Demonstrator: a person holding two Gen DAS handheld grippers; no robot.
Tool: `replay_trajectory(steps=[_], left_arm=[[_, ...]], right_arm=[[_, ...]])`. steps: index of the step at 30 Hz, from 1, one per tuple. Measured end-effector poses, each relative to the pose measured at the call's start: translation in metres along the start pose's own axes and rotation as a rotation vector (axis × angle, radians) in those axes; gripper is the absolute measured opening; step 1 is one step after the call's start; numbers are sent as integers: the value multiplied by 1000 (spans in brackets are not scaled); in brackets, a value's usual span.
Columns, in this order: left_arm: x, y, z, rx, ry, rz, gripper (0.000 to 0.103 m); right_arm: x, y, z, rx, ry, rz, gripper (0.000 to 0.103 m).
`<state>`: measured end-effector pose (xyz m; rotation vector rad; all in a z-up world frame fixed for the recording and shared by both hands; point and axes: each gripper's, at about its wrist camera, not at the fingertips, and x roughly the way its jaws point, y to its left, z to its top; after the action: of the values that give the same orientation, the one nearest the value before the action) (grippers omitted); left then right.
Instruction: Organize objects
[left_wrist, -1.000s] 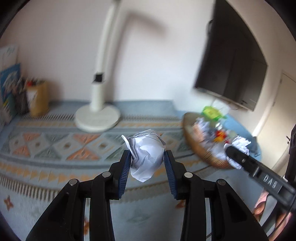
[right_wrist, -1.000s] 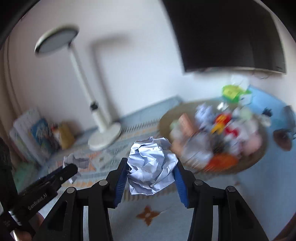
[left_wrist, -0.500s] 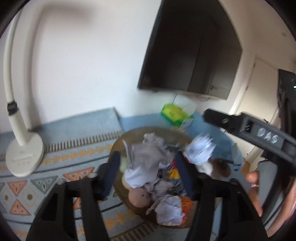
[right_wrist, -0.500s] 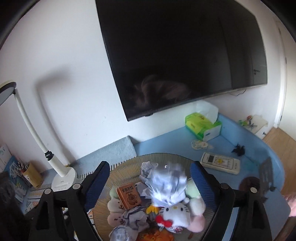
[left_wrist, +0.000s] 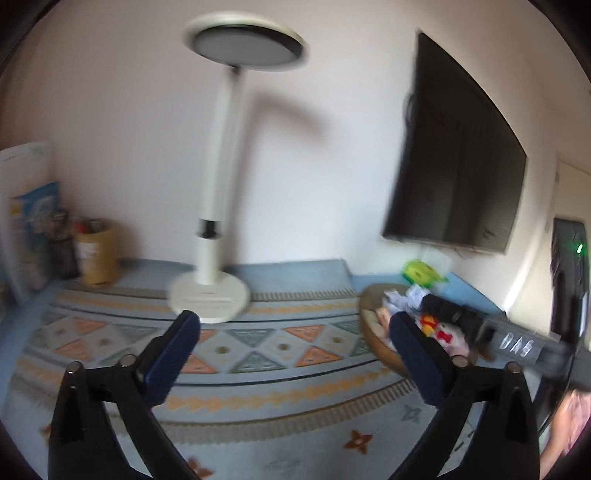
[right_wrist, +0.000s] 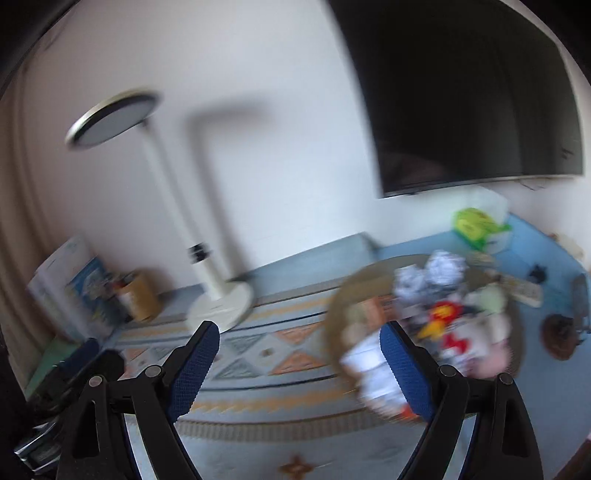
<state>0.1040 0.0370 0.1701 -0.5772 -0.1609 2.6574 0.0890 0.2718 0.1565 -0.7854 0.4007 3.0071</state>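
Woven and round, the basket sits on a patterned blue, orange and grey mat, ahead and to the right of both hand-held grippers. It is heaped with crumpled paper balls, soft toys and small bright items, blurred in both views. In the right wrist view the basket's near rim lies just behind the right gripper's right-hand finger; in the left wrist view the basket lies beyond the left gripper's right-hand finger.

Bare mat fills the room in front of and between the fingers of both grippers. A white desk lamp stands on the mat near the wall, left of the basket. Farther left, against the wall, are a brown pen cup and upright books. A dark screen hangs on the wall above the basket, with a green tissue box under it on a blue surface.

Left gripper: jaws opening, spread very wide, nothing between the blue pads. Right gripper: jaws wide apart, holding nothing. The right gripper also shows in the left wrist view as a black bar over the basket.
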Motion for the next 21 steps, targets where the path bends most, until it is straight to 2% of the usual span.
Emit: replay_trajectory(steps=[2,4,6,8,12,13,15,16,19,21], left_arm=[[-21,20,-8,4,21,18,102],[-25,38,-17,9,56,96,102],[-23,60,-28,9,75,190,102],[-10,79,-35,-13,102,224,102],[22,102,-52,-29,139,249,102],[32,104,-59,-36,151,226,102],[47,107,-69,-66,174,129,102],[52,106,-73,-72,187,119,102],[67,107,-82,-65,200,184,102],[76,112,-85,-86,251,199,102]], right_arm=[[9,36,-22,-48,18,34,88],[22,62,-44,-87,54,31,86],[36,78,-63,-94,94,36,66],[48,88,-75,-109,127,33,65],[72,101,-91,-174,146,-13,63],[80,101,-94,-188,151,-23,63],[93,96,-101,-215,162,-28,63],[101,94,-105,-231,171,-37,63],[120,83,-115,-251,196,-111,63],[127,75,-115,-219,235,-133,63]])
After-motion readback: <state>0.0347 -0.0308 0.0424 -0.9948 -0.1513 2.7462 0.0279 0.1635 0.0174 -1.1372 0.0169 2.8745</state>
